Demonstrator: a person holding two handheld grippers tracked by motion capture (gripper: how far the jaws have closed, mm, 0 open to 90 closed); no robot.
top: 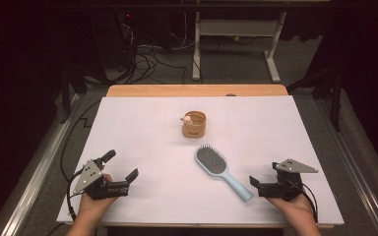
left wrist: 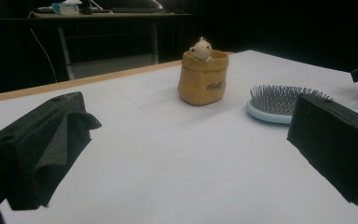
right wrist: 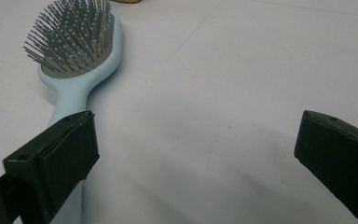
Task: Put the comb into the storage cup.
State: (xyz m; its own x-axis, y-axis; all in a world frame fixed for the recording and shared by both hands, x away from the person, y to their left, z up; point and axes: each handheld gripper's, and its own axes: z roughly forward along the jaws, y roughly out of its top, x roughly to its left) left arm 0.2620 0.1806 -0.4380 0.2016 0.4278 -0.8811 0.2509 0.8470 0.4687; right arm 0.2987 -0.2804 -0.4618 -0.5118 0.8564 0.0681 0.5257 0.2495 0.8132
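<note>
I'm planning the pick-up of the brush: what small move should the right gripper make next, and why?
Probably slide the right gripper slightly toward its own left to straddle the hairbrush handle: its jaws stand open, and the handle end lies beside one jaw, not between them.

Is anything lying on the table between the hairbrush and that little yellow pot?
Nothing: in the high view, bare white table separates the hairbrush from the pot. The left gripper view shows the same gap.

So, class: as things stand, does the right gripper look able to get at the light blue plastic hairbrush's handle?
Probably yes. The right gripper is open, and the light blue plastic hairbrush lies with its handle end right beside it on the white table, nothing between them.
</note>
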